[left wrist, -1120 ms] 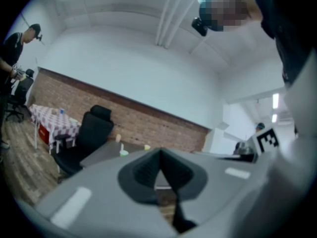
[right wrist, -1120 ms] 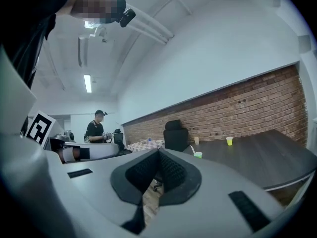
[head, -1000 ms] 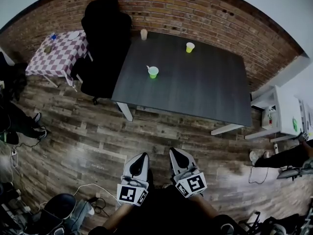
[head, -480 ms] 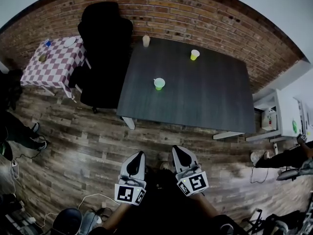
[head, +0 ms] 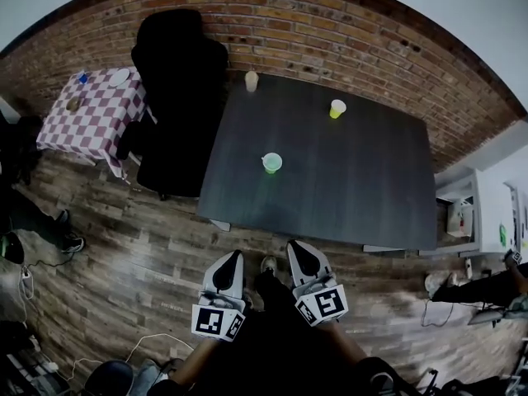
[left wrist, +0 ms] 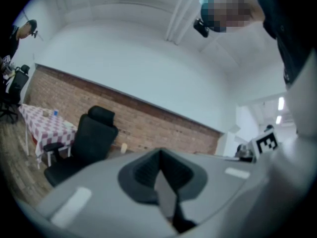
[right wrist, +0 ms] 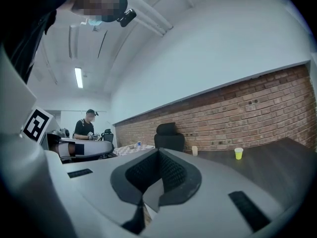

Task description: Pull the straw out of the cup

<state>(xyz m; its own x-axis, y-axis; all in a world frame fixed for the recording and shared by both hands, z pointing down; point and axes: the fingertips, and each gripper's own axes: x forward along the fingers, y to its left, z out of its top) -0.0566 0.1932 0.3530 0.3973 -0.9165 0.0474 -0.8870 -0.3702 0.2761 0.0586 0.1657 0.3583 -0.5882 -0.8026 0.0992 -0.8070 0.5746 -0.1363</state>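
The plank floor (head: 124,254) filled the lower half of the head view, and the brick wall (head: 346,31) curved across the top. From where the person stood, the dark bench (head: 355,172) lay at 12 o'clock, its far edge against the wall. A black chair (head: 177,81) stood at the bench's 9 o'clock, close to its left edge. At the chair's own 9 o'clock was a small checked bench (head: 91,114) carrying a few little items too small to name.

Low in the head view, short of the dark bench and over the floor, the two tools were held side by side, pointing to 12 o'clock. The left claw (head: 232,264) had its jaws pressed together with nothing between them, as its own view (left wrist: 159,155) showed. The right claw (head: 298,254) was likewise closed and empty (right wrist: 158,155).

The green cup (head: 271,162) stood upright on the dark bench, at 12 o'clock from the claws and well apart from both. Its straw could not be made out at that size. A yellow cup (head: 337,108) stood at the green cup's 1 o'clock. A pale cup (head: 252,81) stood at its 11 o'clock, by the bench's far left corner.
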